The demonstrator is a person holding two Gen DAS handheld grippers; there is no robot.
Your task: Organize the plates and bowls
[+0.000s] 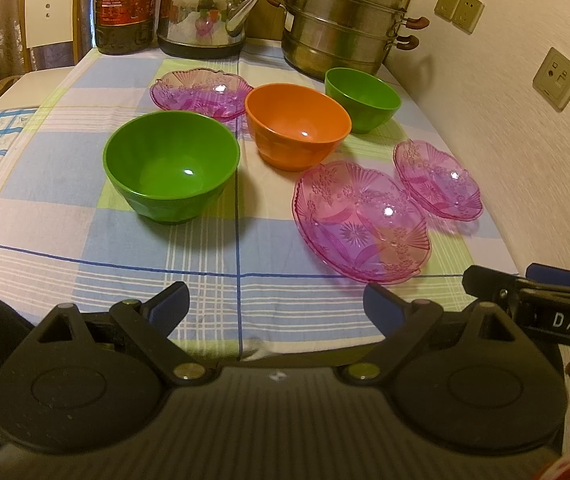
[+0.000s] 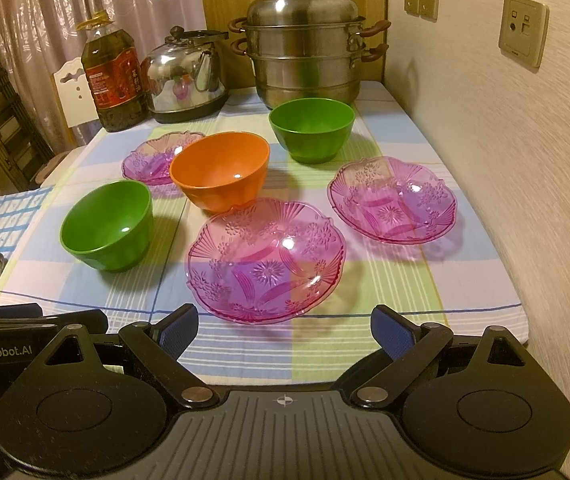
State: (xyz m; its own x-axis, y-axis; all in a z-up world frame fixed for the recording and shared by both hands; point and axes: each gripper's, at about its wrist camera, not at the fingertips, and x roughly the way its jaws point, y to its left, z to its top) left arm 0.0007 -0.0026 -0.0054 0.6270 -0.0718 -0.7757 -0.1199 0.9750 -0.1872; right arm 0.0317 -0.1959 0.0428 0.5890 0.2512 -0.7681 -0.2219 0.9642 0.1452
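both the left gripper (image 1: 275, 302) and right gripper (image 2: 285, 326) gape wide, empty, short of the nearest pink plate (image 2: 266, 254)

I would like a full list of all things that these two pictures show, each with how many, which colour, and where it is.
green bowls: 2, green; one near left, one far right before the steamer
orange bowl: 1, orange; middle of the table
plates: 3, clear pink; near centre, right by the wall, far left behind the orange bowl
steamer pot: 1, steel; far end
kettle: 1, steel; left of the steamer
oil bottle: 1, dark with red label; far left
tablecloth: 1, checked blue, green, white
wall sockets: beige; right wall
chair: 1, white; beyond the table
left tool: black, blue pads, open, empty
right tool: same, open, empty
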